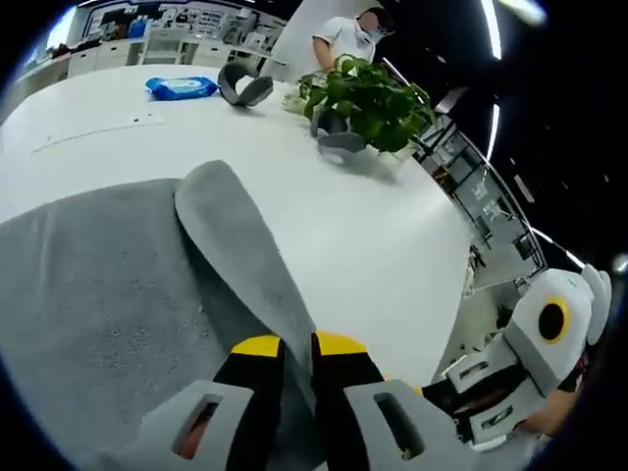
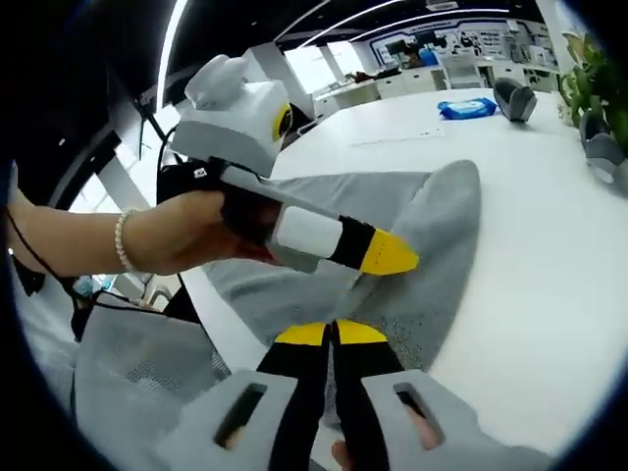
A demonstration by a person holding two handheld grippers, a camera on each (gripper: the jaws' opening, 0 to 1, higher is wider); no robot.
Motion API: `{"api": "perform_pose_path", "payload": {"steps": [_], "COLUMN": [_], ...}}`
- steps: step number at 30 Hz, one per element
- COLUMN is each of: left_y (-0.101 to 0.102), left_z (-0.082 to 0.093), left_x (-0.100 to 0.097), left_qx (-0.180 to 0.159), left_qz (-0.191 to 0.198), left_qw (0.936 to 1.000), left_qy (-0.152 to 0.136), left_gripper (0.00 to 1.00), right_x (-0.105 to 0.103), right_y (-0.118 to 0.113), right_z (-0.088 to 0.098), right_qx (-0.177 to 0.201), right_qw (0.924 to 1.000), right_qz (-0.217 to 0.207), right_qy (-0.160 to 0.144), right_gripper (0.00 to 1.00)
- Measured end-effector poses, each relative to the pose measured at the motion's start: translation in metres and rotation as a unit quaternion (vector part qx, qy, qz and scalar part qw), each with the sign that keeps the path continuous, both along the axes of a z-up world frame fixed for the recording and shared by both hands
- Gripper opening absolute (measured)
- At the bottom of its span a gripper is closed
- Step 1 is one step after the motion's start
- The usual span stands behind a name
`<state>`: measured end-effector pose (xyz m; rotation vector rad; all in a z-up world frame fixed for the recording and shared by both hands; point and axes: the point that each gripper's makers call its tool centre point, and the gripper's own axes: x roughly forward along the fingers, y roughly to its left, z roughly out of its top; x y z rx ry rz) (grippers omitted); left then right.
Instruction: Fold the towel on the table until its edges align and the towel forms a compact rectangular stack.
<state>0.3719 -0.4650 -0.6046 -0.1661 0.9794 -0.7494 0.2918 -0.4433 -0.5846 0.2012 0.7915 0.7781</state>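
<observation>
The smooth white table [image 1: 373, 235] stands in an office with ceiling strip lights; shelving lines the upper left of the left gripper view. A grey, nubbly terry towel [image 1: 108, 294] covers the lower left of that view, one corner folded over into a rounded flap. The left gripper [image 1: 298, 345] is clenched on the towel's fold. In the right gripper view, the right gripper [image 2: 332, 334] is likewise clamped, apparently on the towel edge. A leafy green potted plant [image 1: 368, 98] and a blue wipes packet [image 1: 182, 87] sit at the upper centre.
</observation>
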Motion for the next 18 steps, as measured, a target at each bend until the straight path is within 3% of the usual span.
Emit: {"api": "perform_pose_path", "payload": {"steps": [2,5,12,18], "left_y": [0.003,0.009,0.023,0.036], "left_z": [0.002,0.005,0.014,0.025], "left_x": [0.003,0.009,0.024,0.041], "left_qx": [-0.002,-0.007,-0.019,-0.025], "left_qz": [0.006,0.019,0.050,0.073], "left_qw": [1.0000,0.9998,0.9985,0.9966], "left_qy": [-0.001,-0.003,-0.013,-0.030], "left_gripper": [0.11,0.10,0.09,0.09], "right_x": [-0.001,-0.004,-0.018,-0.025], "right_y": [0.003,0.010,0.022,0.032], "right_z": [0.004,0.013,0.031,0.051], "right_qx": [0.010,0.054,0.080,0.107], "right_qw": [0.9999,0.9984,0.9954,0.9924], "right_qz": [0.004,0.011,0.051,0.061], "right_qy": [-0.002,0.009,0.001,-0.007], "right_gripper": [0.00,0.00,0.00,0.00]}}
